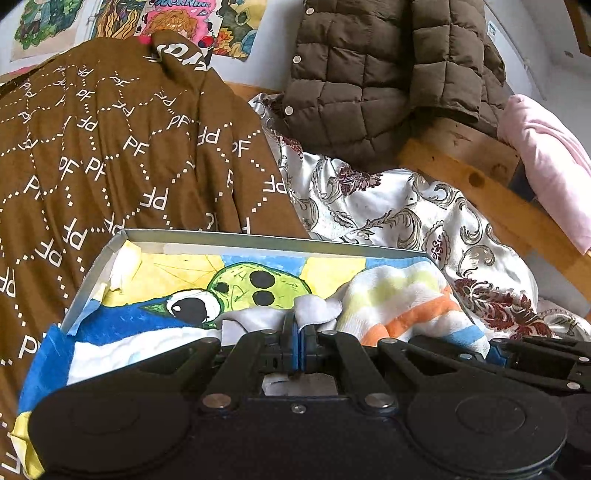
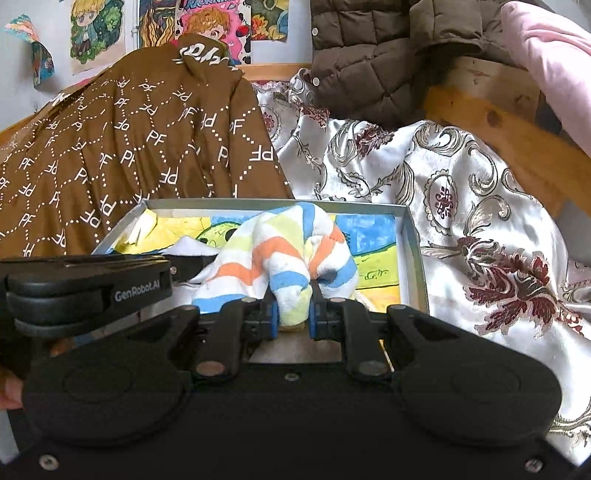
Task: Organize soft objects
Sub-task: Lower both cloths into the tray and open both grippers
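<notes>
towel (image 2: 280,254): striped, bunched low-centre inside box (image 2: 410,236), so it lands there
right gripper (image 2: 291,314): jaws clamping towel's end
left gripper (image 1: 298,343): jaws clenched, pinching white corner, spreading it

Between my right fingers (image 2: 271,317) sits the towel (image 2: 280,251), lying in the box (image 2: 413,243) ahead. Beyond the box lie a blanket (image 2: 147,147) left and a sheet (image 2: 461,192) right.

Pale wall (image 2: 22,74) carrying colourful drawings (image 2: 96,33), wooden bed frame (image 2: 517,136) running behind, daylight falling across patterned satin bedspread (image 2: 461,206)
</notes>
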`<state>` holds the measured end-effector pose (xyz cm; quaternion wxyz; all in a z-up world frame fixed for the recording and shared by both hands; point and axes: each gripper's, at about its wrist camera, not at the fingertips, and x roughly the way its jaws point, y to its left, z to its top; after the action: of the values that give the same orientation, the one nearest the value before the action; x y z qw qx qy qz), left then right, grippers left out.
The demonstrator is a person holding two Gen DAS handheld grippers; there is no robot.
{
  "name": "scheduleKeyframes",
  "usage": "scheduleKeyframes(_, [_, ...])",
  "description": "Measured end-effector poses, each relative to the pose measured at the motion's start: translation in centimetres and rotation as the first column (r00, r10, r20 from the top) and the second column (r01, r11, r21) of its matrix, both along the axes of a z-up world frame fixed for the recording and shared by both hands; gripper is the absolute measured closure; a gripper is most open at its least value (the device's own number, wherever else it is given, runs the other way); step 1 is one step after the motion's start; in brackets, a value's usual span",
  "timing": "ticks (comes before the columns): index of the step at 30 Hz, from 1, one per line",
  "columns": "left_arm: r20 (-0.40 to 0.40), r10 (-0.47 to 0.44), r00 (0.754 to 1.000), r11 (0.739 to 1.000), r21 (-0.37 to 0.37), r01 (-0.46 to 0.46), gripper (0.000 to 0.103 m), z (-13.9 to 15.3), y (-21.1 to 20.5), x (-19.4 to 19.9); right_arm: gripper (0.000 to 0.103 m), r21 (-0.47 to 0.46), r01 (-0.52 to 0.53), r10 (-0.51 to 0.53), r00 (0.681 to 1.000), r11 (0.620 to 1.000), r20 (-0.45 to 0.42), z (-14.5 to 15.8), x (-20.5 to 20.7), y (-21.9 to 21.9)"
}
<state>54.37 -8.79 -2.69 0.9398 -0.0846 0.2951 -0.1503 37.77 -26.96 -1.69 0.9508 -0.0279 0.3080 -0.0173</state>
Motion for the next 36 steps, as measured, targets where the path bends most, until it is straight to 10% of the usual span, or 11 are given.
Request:
scheduleKeyframes(26, [-0.037,0.042,0.998,0.998,-0.053,-0.044,0.097,0.0,0.6,0.6,0.092,-0.101,-0.041,0.038,0.999,0.994,-0.031,0.0,2.5,0.0])
scheduleKeyframes(36, [-0.025,0.109,0.994,0.992,-0.061,-0.111,0.088,0.4,0.9,2.3,0.075,-0.179,-0.039,0.033,0.999,0.983,-0.036,2.0,6.5,0.4])
